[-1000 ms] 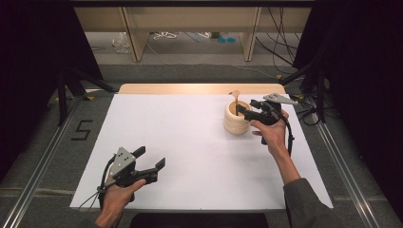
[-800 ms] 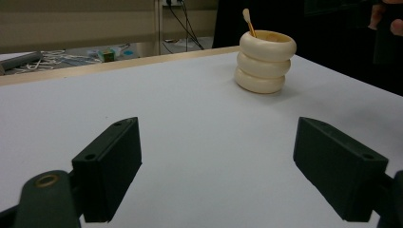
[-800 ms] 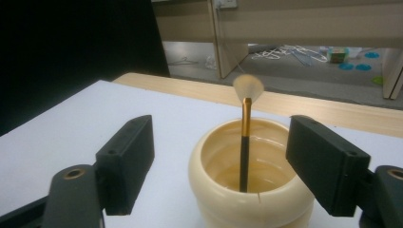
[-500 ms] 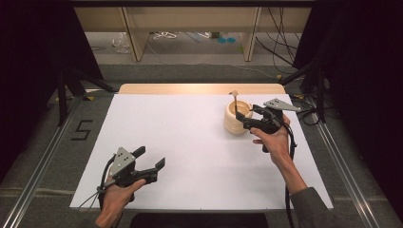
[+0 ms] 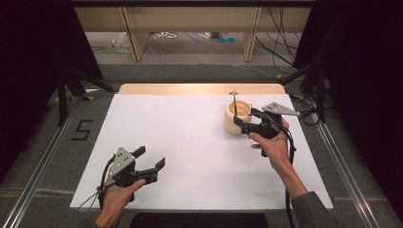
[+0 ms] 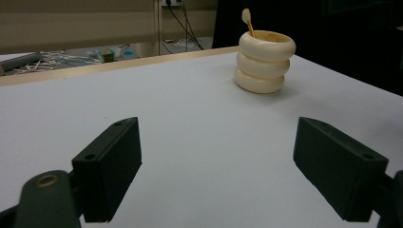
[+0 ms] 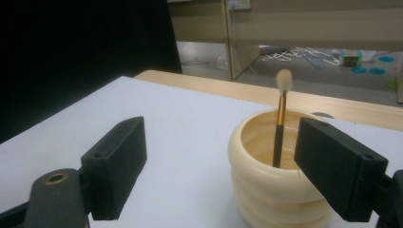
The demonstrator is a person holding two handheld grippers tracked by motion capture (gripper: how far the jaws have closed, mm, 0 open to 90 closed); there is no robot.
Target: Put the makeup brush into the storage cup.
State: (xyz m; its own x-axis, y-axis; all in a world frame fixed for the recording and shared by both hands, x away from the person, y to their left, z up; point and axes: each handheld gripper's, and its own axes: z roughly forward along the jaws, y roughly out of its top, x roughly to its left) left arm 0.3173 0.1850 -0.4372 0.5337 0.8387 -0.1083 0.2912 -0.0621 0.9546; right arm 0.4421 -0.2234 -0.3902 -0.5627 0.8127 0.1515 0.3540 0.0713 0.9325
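**Q:** Right gripper (image 5: 243,120), state?

**A:** Released. Its jaws have just been opening and now stand wide apart, with nothing pressed between the pads. In the right gripper view the ribbed cream holder (image 7: 275,175) sits low between the two black jaws, nearer the right-hand one, whose pad overlaps the holder's rim in the picture. Cannot tell whether that pad touches the rim.

**Q:** And the brush?

**A:** Brush (image 7: 280,124) stands in the holder, close to upright, pale tuft uppermost, dark lower handle going down inside the cup. It is free of both pads. From the high view the holder (image 5: 235,117) sits just beyond the right gripper's tips, on the side away from the hand, and the brush (image 5: 234,102) rises from it.

**Q:** Left gripper (image 5: 151,159)?

**A:** Also released, jaws spread wide, nothing between them. It rests low over the white table top (image 5: 190,142), held by the left hand (image 5: 116,202) near the table's near edge, well apart from the right gripper.

**Q:** Where is the holder relative to the left one?

**A:** Far ahead of its jaws and off toward its right-hand jaw, per the left gripper view: holder (image 6: 264,61) with the brush tip (image 6: 246,15) showing above the rim. Bare white surface lies between the jaws and the holder.

**Q:** Right hand?

**A:** Right hand (image 5: 273,142) grips the tool body behind the jaws; the grey plate (image 5: 279,109) sits on top.
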